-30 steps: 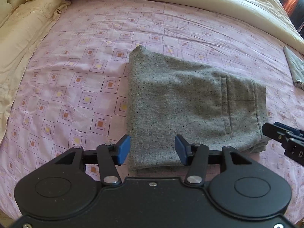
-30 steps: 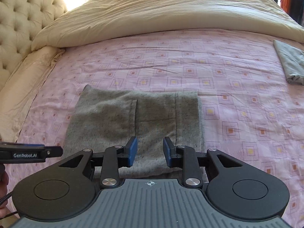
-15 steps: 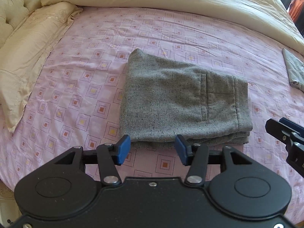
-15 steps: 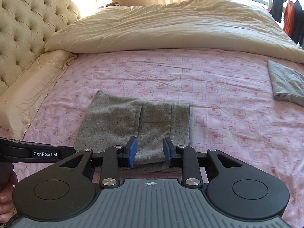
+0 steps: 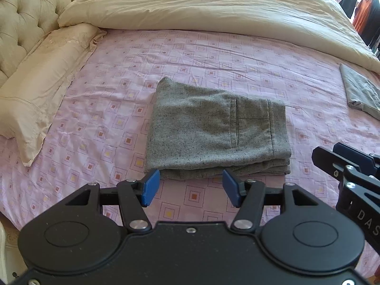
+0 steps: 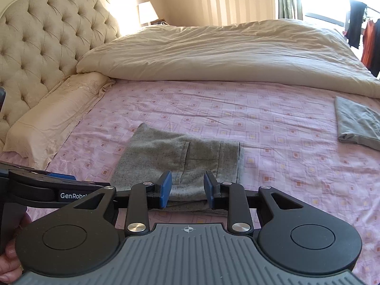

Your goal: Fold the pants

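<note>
Grey speckled pants (image 5: pixel 213 133) lie folded into a flat stack on the pink patterned bedsheet (image 5: pixel 190 54), back pocket seam up; they also show in the right wrist view (image 6: pixel 175 159). My left gripper (image 5: pixel 187 187) is open and empty, held back from the stack's near edge. My right gripper (image 6: pixel 186 187) is open and empty, above and short of the stack's near edge. The right gripper's body also shows at the right edge of the left wrist view (image 5: pixel 351 166).
A cream duvet (image 6: pixel 225 52) is bunched along the far side. A cream pillow (image 6: pixel 54 116) and tufted headboard (image 6: pixel 47 42) are at the left. Another folded grey garment (image 6: pixel 356 125) lies at the right. A lamp (image 6: pixel 147 13) and hanging clothes (image 6: pixel 365 38) stand beyond.
Both grippers have drawn back and up from the folded pants, so more of the bed and room shows. Both stayed open. The pants have not moved.
</note>
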Available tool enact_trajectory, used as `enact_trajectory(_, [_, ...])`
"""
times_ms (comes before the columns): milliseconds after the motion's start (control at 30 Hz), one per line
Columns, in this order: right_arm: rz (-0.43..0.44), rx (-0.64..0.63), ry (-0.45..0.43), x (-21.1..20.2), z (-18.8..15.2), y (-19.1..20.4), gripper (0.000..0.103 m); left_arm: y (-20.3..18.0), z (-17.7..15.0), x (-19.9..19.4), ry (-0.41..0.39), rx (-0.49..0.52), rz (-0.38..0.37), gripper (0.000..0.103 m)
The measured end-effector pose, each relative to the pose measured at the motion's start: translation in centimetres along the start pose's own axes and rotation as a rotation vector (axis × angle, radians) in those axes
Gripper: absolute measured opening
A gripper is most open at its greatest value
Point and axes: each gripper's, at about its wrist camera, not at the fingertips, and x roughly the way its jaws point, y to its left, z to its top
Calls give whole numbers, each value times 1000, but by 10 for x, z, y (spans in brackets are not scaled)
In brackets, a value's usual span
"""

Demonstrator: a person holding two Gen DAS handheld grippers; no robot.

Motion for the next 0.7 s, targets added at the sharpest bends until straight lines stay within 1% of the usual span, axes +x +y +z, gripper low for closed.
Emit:
enact_trajectory(300, [9,-22,-35,-11,3,6,29,-2,-2,-8,-14,-16,0,63])
enact_trajectory(700, [14,-24,-31,-13,0,6,29,-4,-7,-10,3,-13,3,63])
